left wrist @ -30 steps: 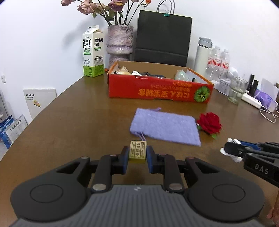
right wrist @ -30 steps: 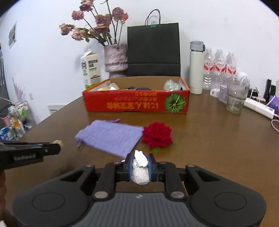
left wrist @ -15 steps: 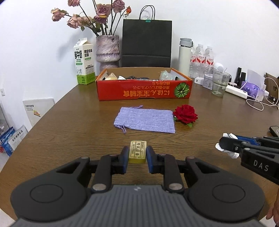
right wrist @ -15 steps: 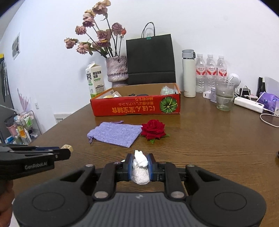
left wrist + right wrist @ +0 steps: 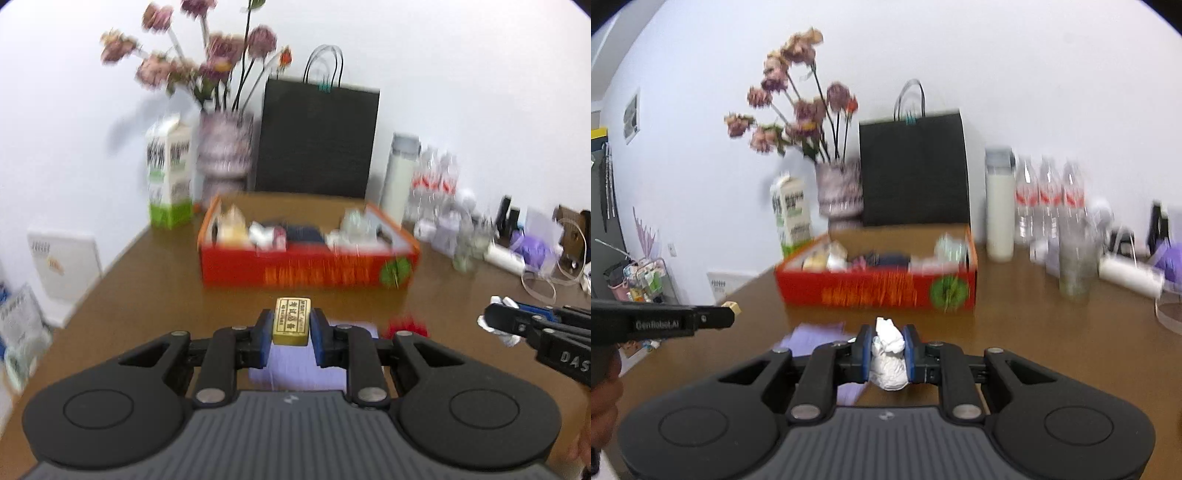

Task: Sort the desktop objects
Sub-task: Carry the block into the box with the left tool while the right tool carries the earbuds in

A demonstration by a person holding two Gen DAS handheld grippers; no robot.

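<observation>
My left gripper is shut on a small gold bar with printed characters, held above the table. My right gripper is shut on a crumpled white paper ball. Ahead stands a red cardboard box holding several items; it also shows in the right wrist view. A purple cloth pouch and a red rose lie on the table, partly hidden behind my left gripper. The right gripper shows at the right of the left wrist view, and the left gripper at the left of the right wrist view.
Behind the box stand a milk carton, a vase of dried flowers, a black paper bag, a white flask and water bottles. A glass and cables are at the right.
Both grippers have risen and moved forward toward the red box with their loads. The pouch and rose now sit lower, under the grippers. The view is motion-blurred.
</observation>
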